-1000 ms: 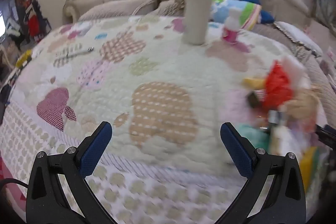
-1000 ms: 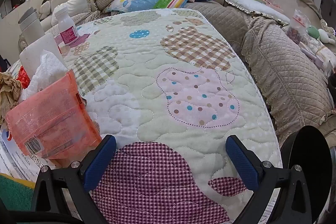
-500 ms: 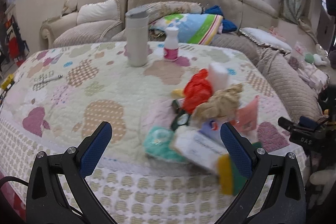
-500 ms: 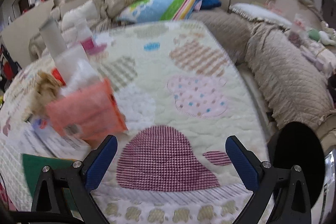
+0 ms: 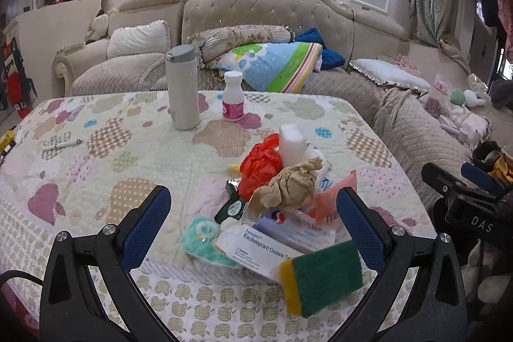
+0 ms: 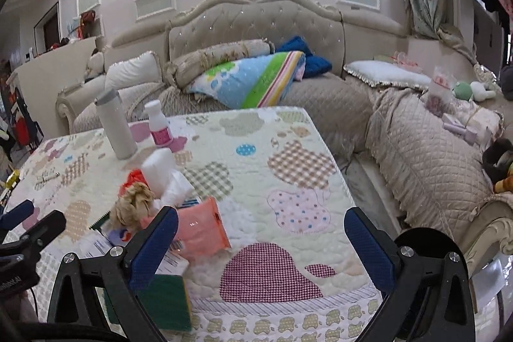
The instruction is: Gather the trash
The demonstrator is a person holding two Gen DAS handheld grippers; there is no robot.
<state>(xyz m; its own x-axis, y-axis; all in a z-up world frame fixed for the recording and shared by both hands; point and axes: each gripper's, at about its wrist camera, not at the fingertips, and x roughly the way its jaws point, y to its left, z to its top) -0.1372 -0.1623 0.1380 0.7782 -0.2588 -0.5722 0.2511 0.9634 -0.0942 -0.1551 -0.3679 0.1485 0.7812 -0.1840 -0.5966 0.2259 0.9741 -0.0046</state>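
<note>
Both the left gripper point(image 5: 253, 212) and the right gripper point(image 6: 261, 231) hung spread and empty above the quilted table point(image 5: 134, 149), where the trash pile point(image 5: 282, 201) lay near the front edge, its white box point(image 5: 256, 249) reading "Lexapro Escitalopram Oxalate" and lying flat, long axis running left-right, beside a green sponge point(image 5: 323, 274).

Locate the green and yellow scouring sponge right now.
In the left wrist view the sponge lies at the table's near edge, low right, against the white medicine box at the trash pile's front.
</note>
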